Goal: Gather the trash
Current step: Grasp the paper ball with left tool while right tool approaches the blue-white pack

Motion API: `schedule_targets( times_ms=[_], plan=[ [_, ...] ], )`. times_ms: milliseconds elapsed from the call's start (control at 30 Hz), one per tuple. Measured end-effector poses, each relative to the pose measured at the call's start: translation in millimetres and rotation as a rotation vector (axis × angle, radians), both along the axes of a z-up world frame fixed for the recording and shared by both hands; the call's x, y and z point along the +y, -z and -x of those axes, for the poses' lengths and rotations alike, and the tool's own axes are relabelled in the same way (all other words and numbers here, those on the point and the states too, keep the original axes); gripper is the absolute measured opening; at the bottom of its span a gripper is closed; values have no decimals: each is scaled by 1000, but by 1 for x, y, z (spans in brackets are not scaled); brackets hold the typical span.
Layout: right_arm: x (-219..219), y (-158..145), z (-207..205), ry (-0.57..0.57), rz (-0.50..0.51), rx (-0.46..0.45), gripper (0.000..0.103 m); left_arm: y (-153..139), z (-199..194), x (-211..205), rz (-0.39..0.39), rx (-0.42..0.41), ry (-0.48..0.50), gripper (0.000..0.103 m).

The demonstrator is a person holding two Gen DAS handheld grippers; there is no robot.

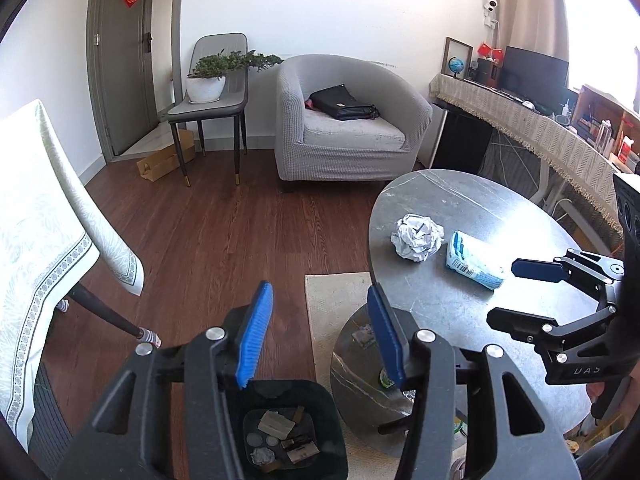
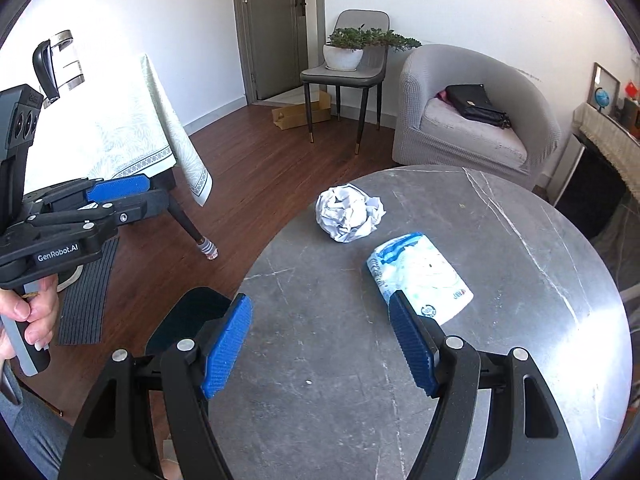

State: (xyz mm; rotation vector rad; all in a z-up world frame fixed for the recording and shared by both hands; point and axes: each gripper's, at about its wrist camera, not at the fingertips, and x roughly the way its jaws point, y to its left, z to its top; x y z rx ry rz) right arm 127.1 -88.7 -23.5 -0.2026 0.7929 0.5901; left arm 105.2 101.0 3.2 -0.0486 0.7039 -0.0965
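Two pieces of trash lie on the round grey surface (image 2: 460, 360): a crumpled paper ball (image 2: 347, 212) and, just beside it, a blue-and-white wrapper (image 2: 420, 280); the right tongs (image 2: 320, 350) hover low over the surface with their jaws apart and empty, the right-hand jaw at the wrapper's near end, which looks like the lineup for a pinch; the left tongs (image 1: 320, 330) hang off the surface's edge, also spread and empty, above a dark bin (image 1: 296, 432) on the floor that already holds scraps; the bin sits close by, probably so each piece travels only a short way
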Motion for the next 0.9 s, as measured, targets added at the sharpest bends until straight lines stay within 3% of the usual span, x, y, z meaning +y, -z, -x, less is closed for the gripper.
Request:
schedule_targets(
  times_ms=[100,200,400,900],
  plan=[
    [-14,2,-5,10,-9,10,77,0,-10,-10,16,-11,23,62],
    [-26,4,-12,4,-7,17,90,3,-21,-22,23,-14,44,68],
    [-51,7,-35,10,30,9,96,12,-49,-48,16,9,98,77],
    [-49,31,-67,-121,48,71,98,37,-103,-97,11,68,152,75]
  ],
)
